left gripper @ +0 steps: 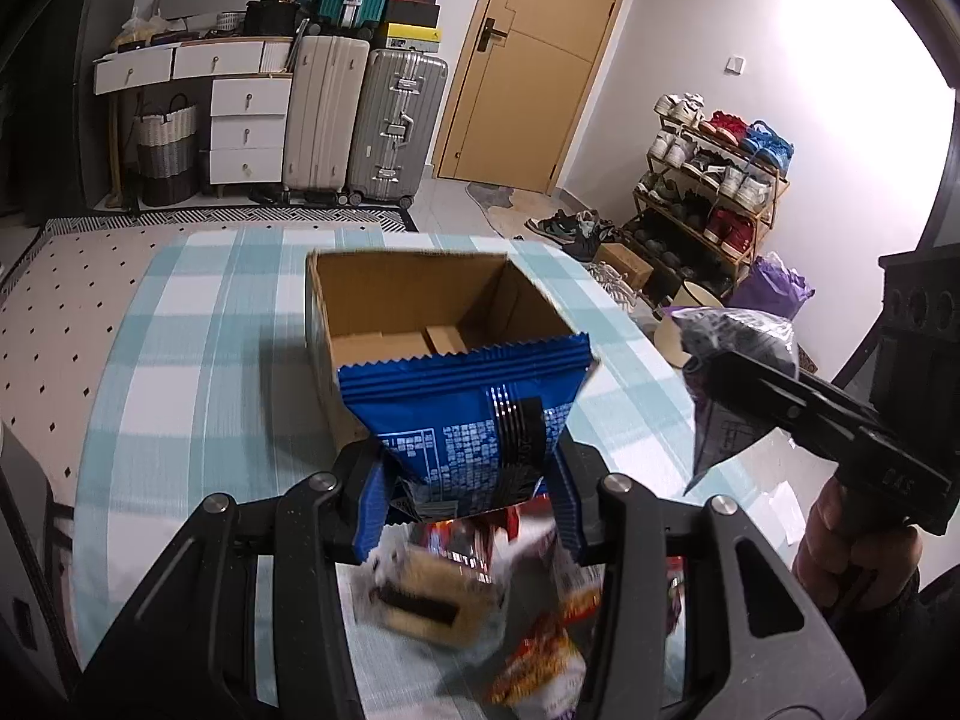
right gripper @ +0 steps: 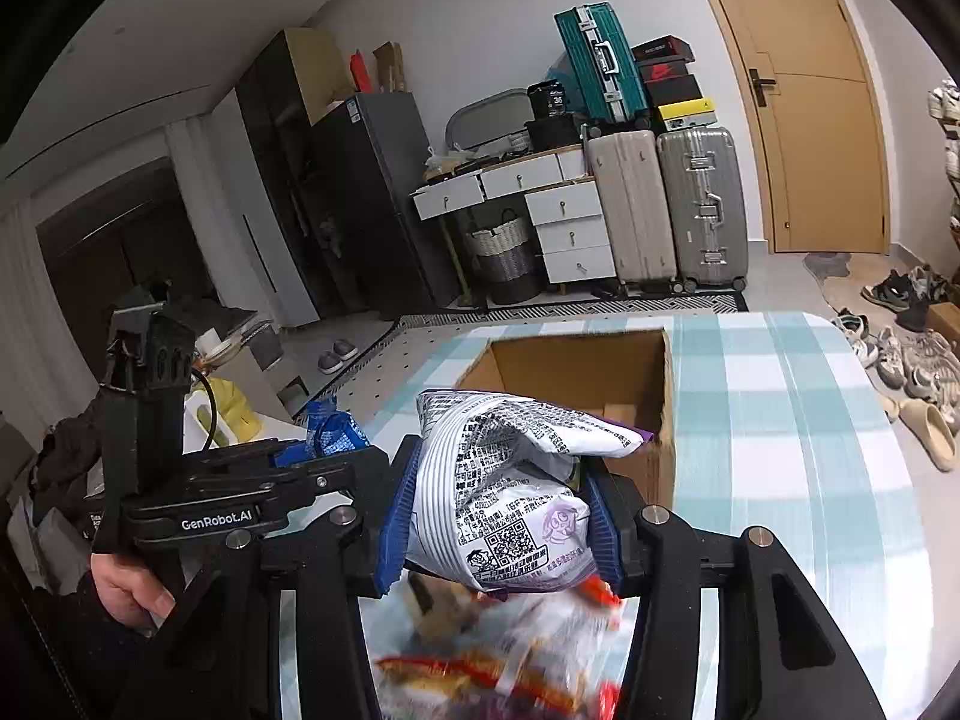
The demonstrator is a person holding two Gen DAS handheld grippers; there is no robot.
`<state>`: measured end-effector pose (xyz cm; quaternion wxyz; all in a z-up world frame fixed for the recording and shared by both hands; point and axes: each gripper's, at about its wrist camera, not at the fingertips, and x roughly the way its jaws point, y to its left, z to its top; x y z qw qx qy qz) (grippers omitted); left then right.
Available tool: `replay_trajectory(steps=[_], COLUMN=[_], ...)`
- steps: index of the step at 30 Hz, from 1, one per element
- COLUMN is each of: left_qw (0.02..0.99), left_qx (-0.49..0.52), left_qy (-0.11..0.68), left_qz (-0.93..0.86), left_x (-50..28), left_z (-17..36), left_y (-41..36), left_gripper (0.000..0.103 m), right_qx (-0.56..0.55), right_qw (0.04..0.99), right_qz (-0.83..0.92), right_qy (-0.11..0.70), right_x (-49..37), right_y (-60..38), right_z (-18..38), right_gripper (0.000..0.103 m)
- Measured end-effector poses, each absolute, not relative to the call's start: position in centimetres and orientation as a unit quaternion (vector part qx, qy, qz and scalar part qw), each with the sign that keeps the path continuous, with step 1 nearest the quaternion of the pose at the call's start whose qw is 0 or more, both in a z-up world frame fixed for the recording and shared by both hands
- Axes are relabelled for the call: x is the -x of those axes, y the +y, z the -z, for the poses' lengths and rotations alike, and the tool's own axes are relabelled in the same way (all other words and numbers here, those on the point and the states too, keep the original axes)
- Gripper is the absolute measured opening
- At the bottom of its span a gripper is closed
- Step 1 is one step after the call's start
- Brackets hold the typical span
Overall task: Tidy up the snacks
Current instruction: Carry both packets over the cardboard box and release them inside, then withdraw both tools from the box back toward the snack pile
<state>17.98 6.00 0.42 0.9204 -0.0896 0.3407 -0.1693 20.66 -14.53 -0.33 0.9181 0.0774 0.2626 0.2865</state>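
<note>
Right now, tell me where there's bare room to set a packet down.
Bare checked cloth runs right of the box to the table edge, and more lies left of the box. The box floor is mostly bare. Crowded: the loose snack pile beneath both tools.

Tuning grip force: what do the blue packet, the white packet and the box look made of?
Blue packet: glossy plastic film, probably; crimped serrated top seal, sheen.
White packet: thin printed film, creased and crumpled between the right gripper fingers.
Box: brown corrugated cardboard, matte; looks rigid.
</note>
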Motion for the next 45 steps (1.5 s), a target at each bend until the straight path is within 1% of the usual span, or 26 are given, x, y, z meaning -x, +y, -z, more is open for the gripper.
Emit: replay_trajectory(steps=[7, 18, 29, 37, 39, 41, 42, 43, 44, 45], left_qw=[0.918, 0.911, 0.888, 0.882, 0.879, 0.880, 0.880, 0.881, 0.881, 0.882], left_qx=[0.080, 0.060, 0.055, 0.059, 0.049, 0.044, 0.044, 0.048, 0.051, 0.051], left_qy=[0.350, 0.366, 0.417, 0.433, 0.443, 0.446, 0.446, 0.445, 0.443, 0.442], left_qz=[0.172, 0.178, 0.184, 0.177, 0.168, 0.159, 0.156, 0.156, 0.156, 0.154], left_x=[-23.3, -31.7, -37.8, -39.7, -40.3, -40.4, -40.4, -40.3, -40.1, -39.9], left_z=[-1.8, -2.4, 1.9, 4.8, 5.4, 5.7, 5.8, 5.8, 5.7, 5.6], left_y=[5.4, 4.0, 2.8, 2.8, 2.7, 2.9, 3.0, 3.2, 3.4, 3.5], left_gripper=[0.042, 0.042, 0.042, 0.042, 0.045, 0.055, 0.063, 0.066, 0.067, 0.071], right_qx=[-0.062, -0.059, -0.045, -0.028, -0.025, -0.019, -0.018, -0.021, -0.025, -0.027], right_qw=[0.915, 0.911, 0.902, 0.901, 0.903, 0.904, 0.906, 0.908, 0.910, 0.911], right_qz=[-0.296, -0.292, -0.278, -0.268, -0.263, -0.256, -0.249, -0.247, -0.247, -0.244], right_qy=[0.265, 0.284, 0.328, 0.339, 0.339, 0.342, 0.341, 0.337, 0.333, 0.331], right_x=[-25.8, -33.2, -38.1, -39.8, -40.2, -40.3, -40.4, -40.3, -40.2, -40.1], right_y=[-13.6, -13.0, -12.2, -11.3, -11.0, -10.9, -11.0, -11.2, -11.4, -11.7], right_z=[-1.2, -0.6, 3.7, 5.7, 6.1, 6.2, 6.3, 6.3, 6.2, 6.1], right_gripper=[0.050, 0.050, 0.050, 0.051, 0.052, 0.058, 0.069, 0.074, 0.074, 0.074])
